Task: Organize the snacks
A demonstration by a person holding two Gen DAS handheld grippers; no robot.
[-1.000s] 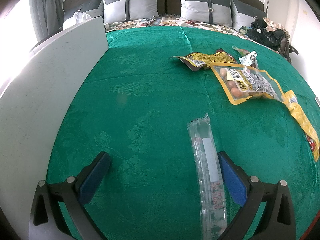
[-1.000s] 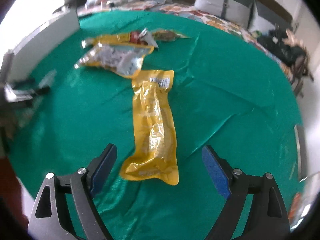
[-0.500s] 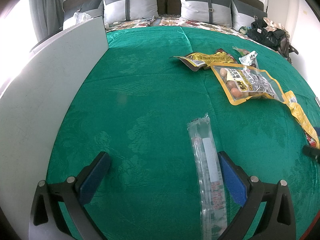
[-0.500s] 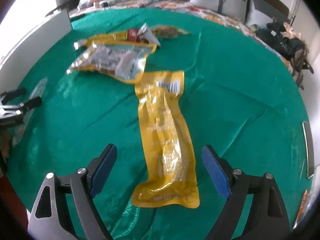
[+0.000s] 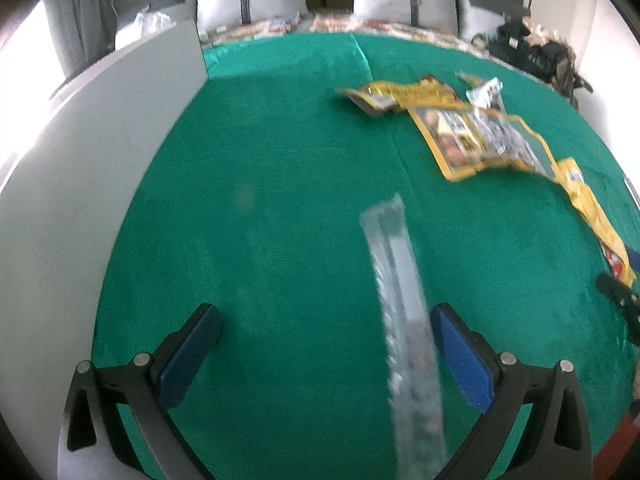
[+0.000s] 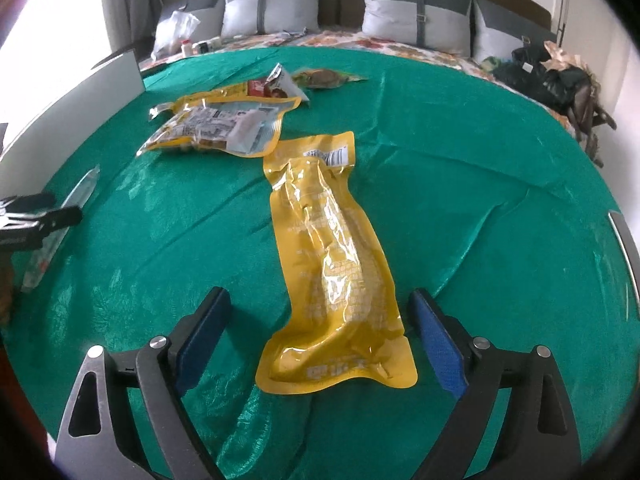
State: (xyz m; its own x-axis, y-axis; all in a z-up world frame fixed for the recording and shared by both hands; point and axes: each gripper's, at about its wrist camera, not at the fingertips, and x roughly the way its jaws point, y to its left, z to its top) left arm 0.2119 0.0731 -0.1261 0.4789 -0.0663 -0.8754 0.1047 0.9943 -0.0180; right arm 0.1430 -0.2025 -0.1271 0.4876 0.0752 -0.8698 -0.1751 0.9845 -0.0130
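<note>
Sorting is only beginning: the right gripper (image 6: 320, 336) is straddling the long yellow pouch (image 6: 332, 264) lying flat on the green cloth (image 6: 460, 184), jaws opening and pads not touching it, while the left gripper (image 5: 326, 352) is hanging with fingers wide apart, the clear sleeve pack (image 5: 404, 320) just inside its right pad. The window pouch (image 6: 224, 128) and small packets behind it are sitting loosely heaped, unsorted. The left view is blurring, labels are proving unreadable, and no destination container is showing.

Long yellow snack pouch (image 6: 332, 264) flat on green cloth, clear narrow packet (image 5: 404, 320) apart, yellow bags (image 6: 216, 126) beyond
</note>
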